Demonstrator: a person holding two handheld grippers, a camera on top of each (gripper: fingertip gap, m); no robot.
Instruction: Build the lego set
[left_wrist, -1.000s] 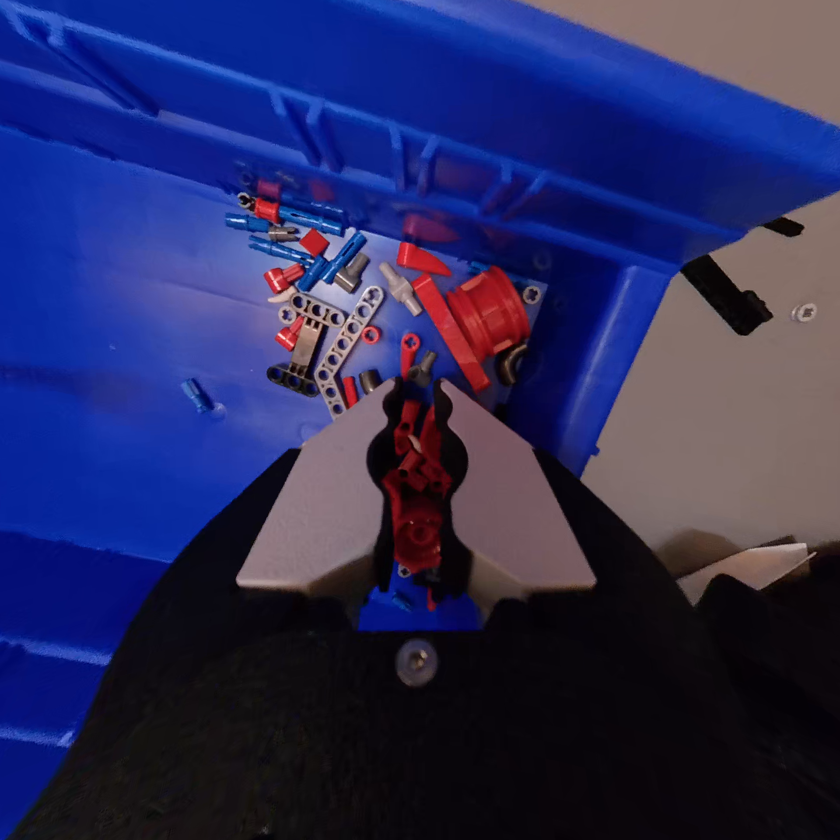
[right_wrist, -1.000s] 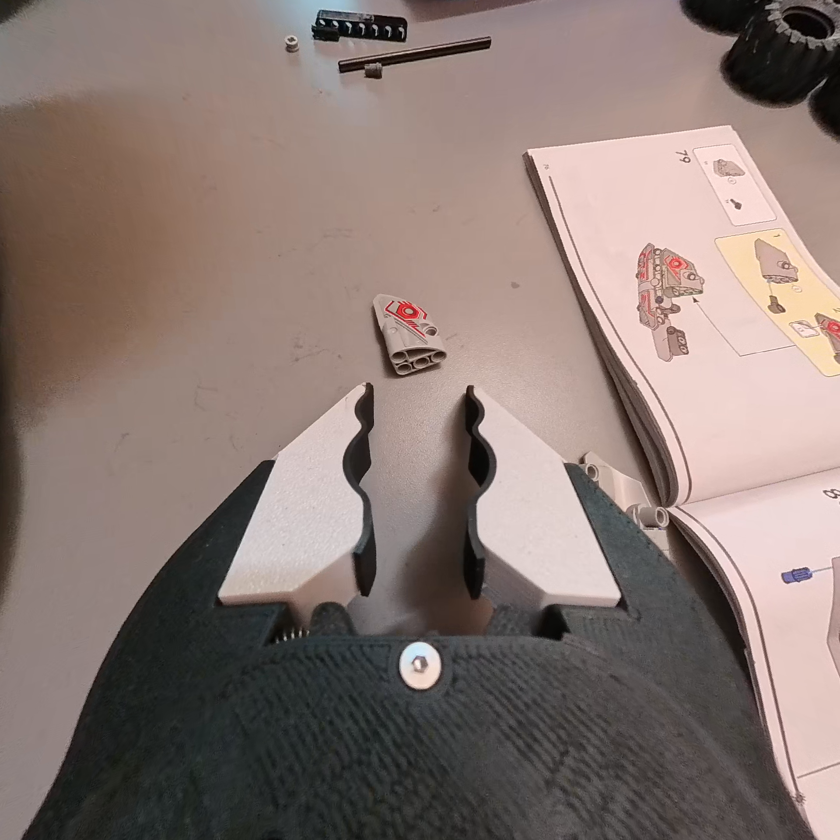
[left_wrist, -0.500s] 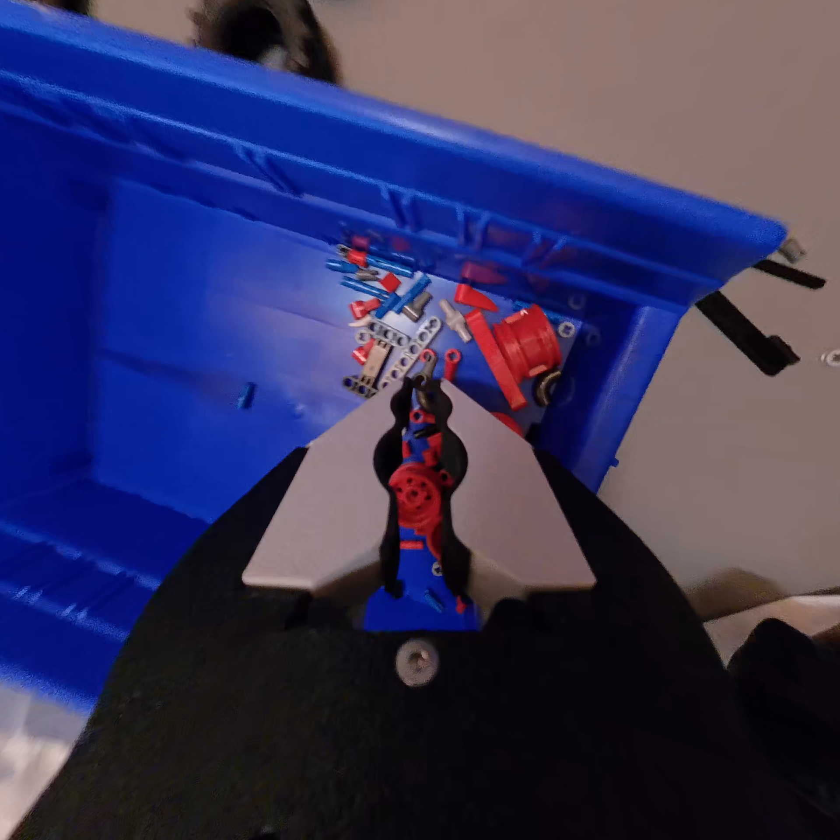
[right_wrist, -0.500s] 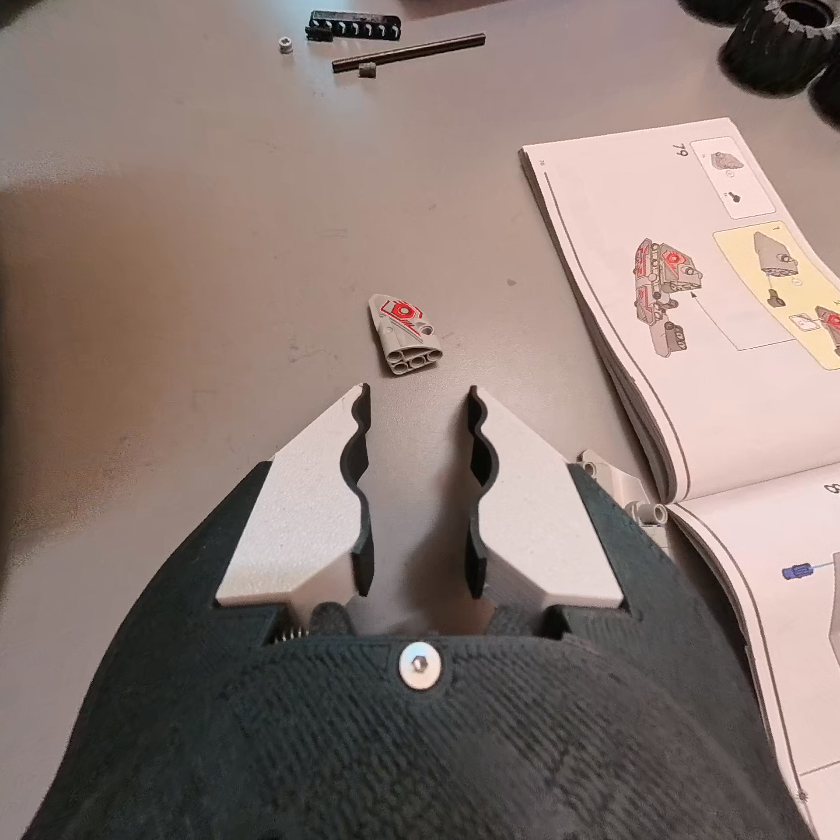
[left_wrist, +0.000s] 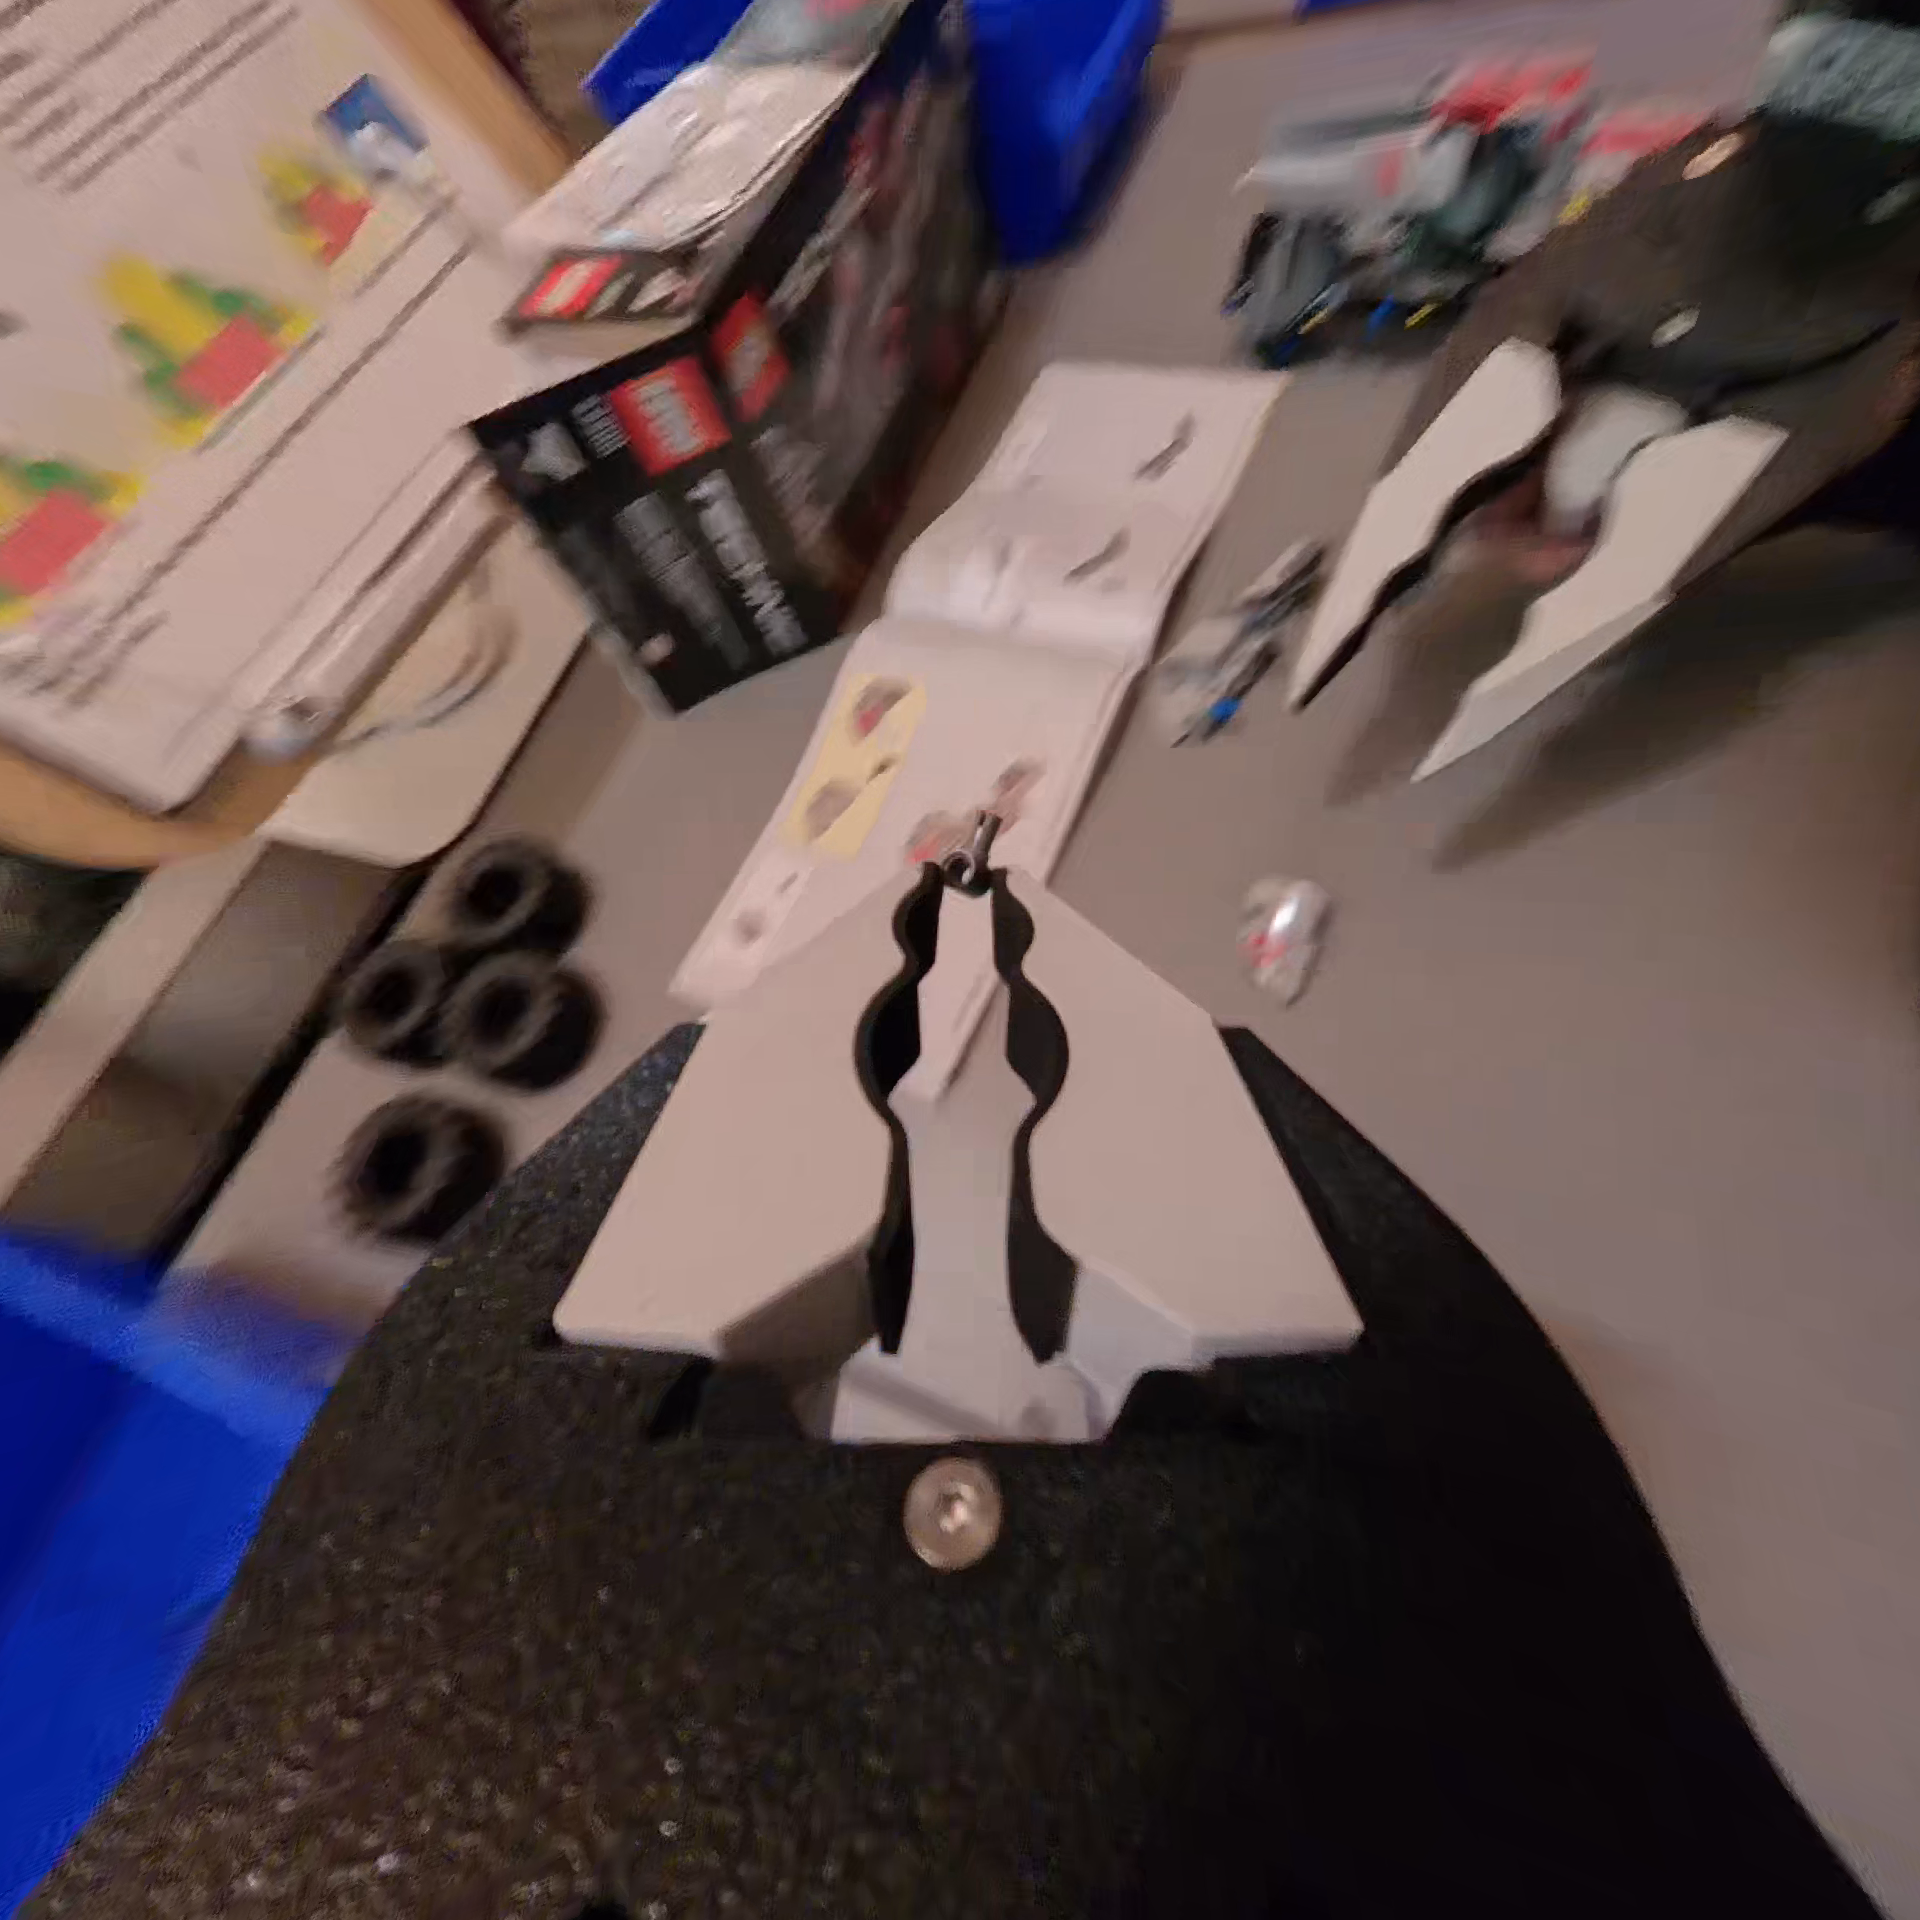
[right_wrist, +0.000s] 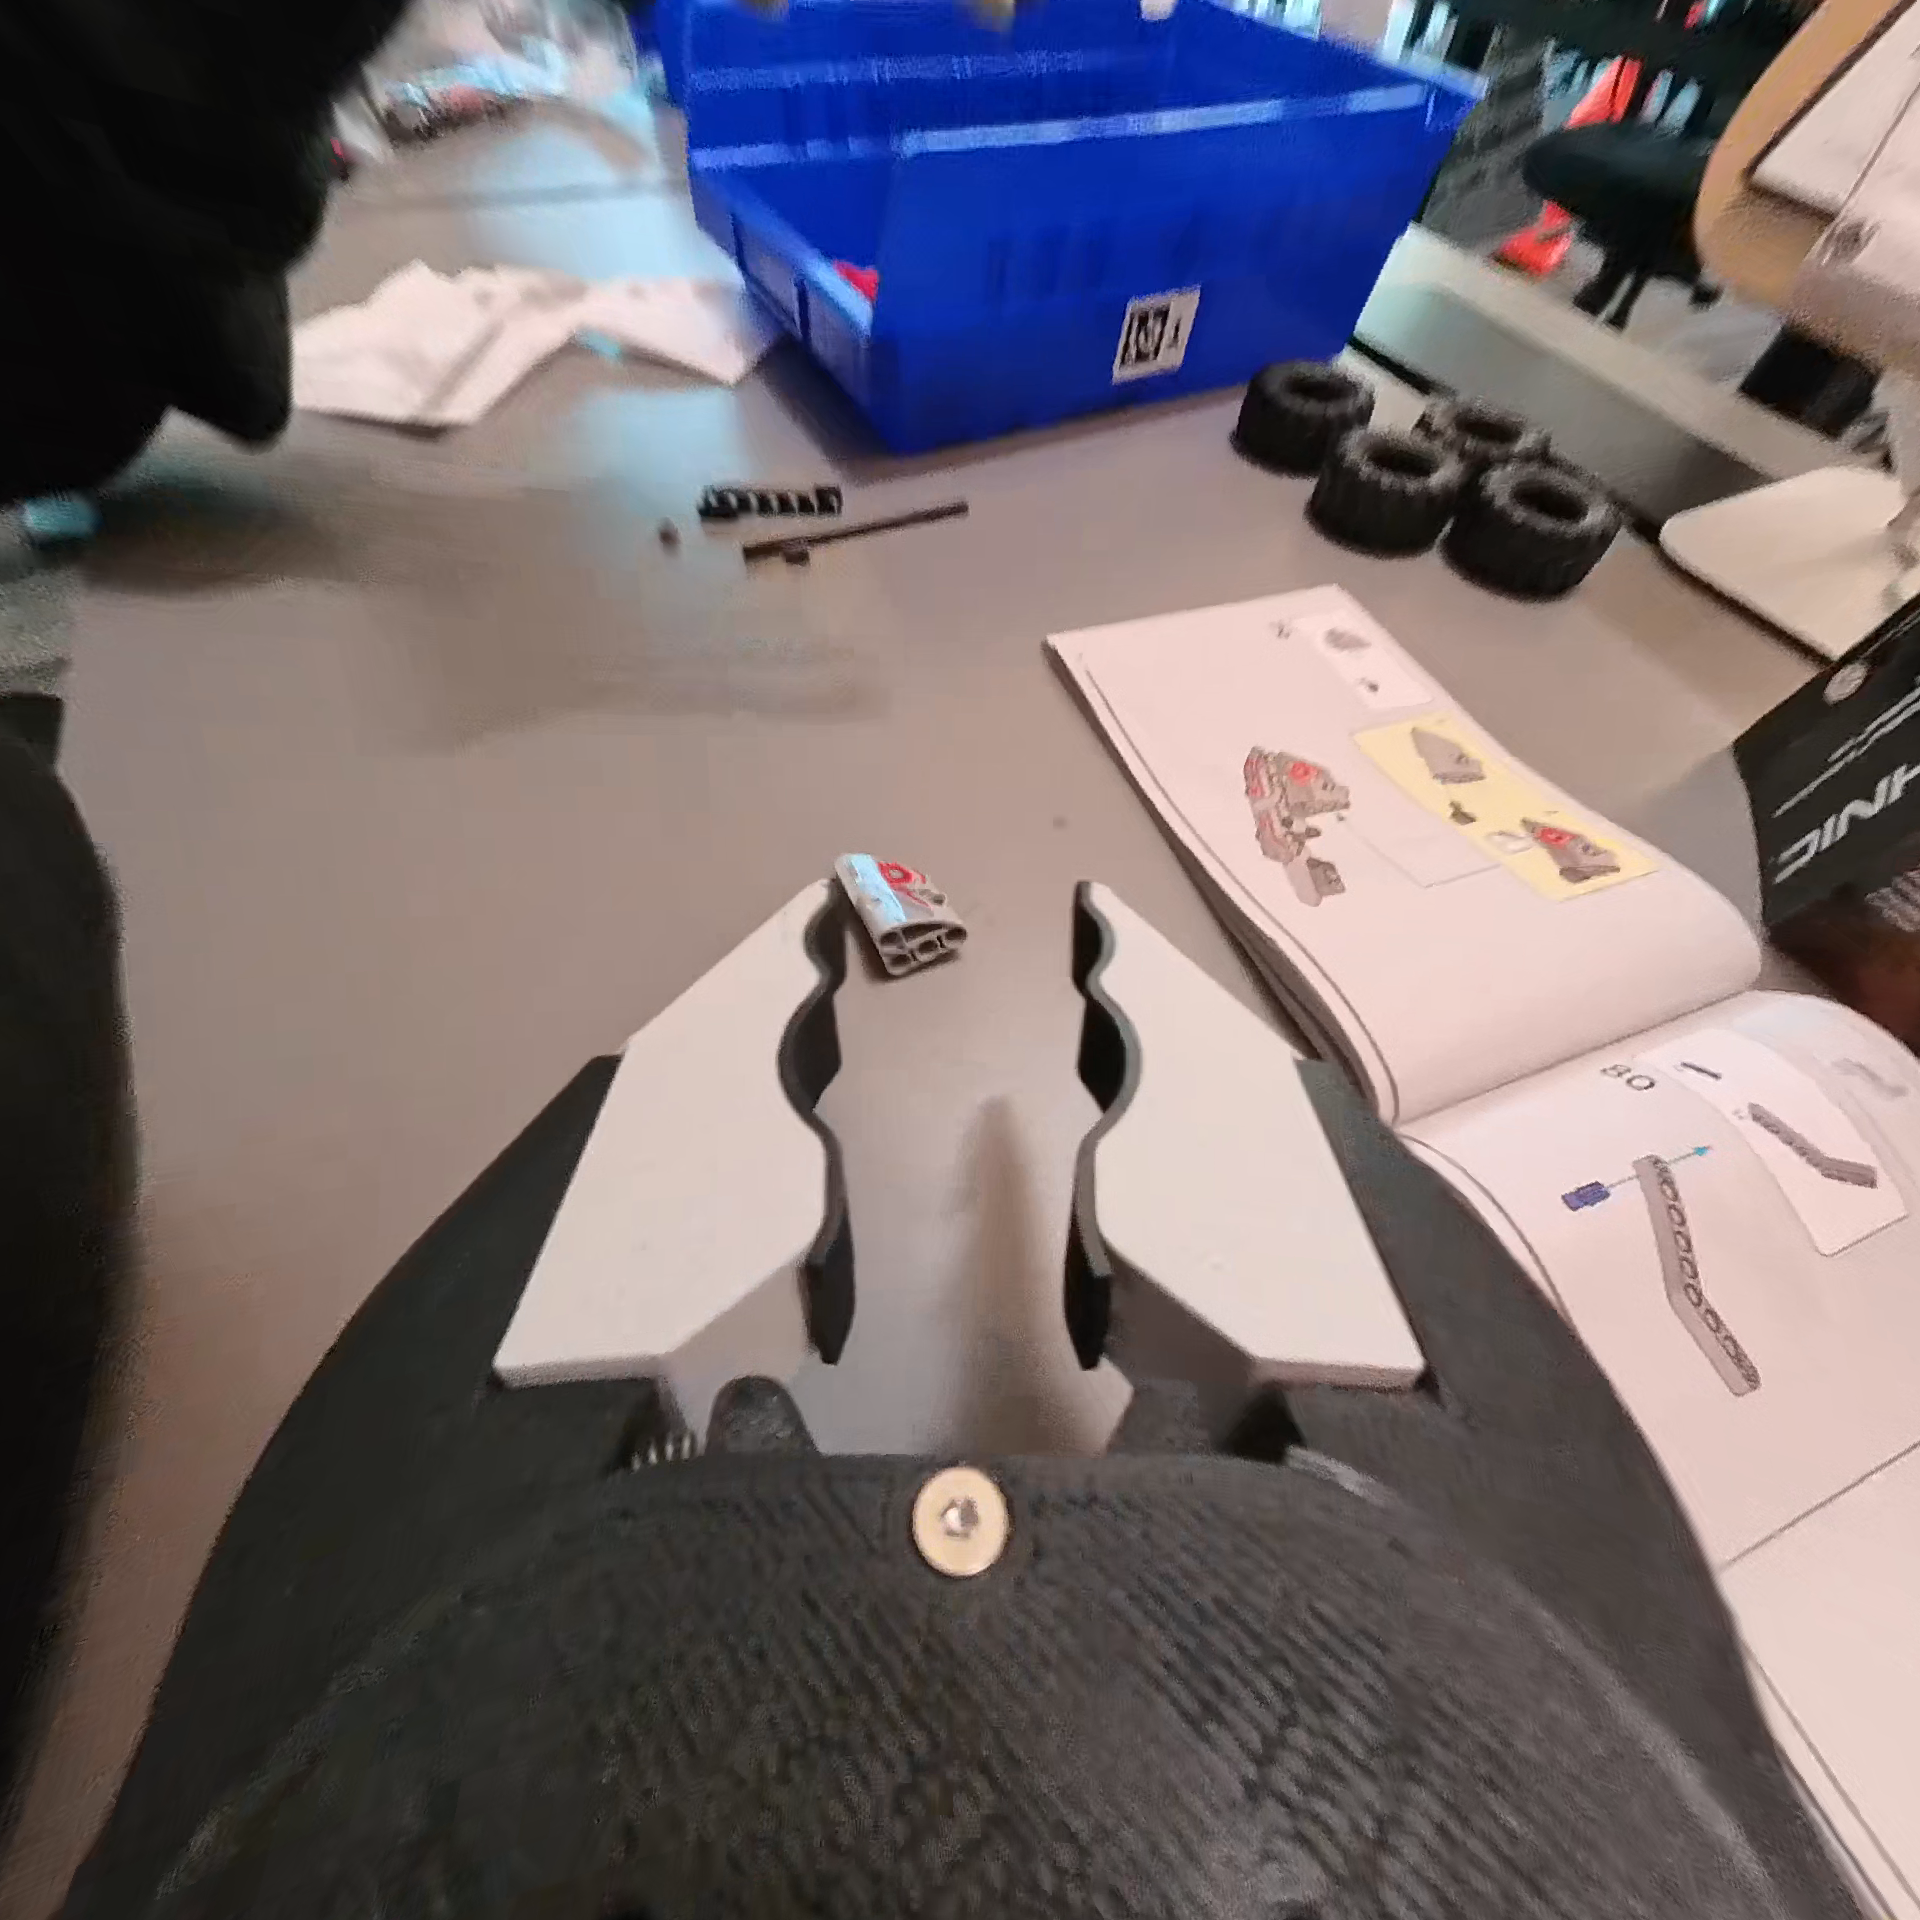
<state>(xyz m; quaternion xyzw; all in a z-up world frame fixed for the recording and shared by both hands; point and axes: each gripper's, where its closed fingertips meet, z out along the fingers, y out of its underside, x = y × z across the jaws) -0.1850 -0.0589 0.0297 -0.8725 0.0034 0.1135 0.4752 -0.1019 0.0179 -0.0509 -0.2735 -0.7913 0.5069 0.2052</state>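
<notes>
While the left gripper pinches a tiny grey connector pin at mid-frame, the right gripper gapes around the light, rigid stickered panel, best grasped across its sides.

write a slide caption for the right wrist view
Open right gripper closing in on a small grey printed piece on the table, beside the open instruction booklet.

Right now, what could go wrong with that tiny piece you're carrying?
1. The left tool pinches the small grey pin only at its very tips, so the pin might slip out and drop.
2. The right tool is open, with one finger close beside the grey panel; it could knock the panel away instead of grabbing it.
</notes>
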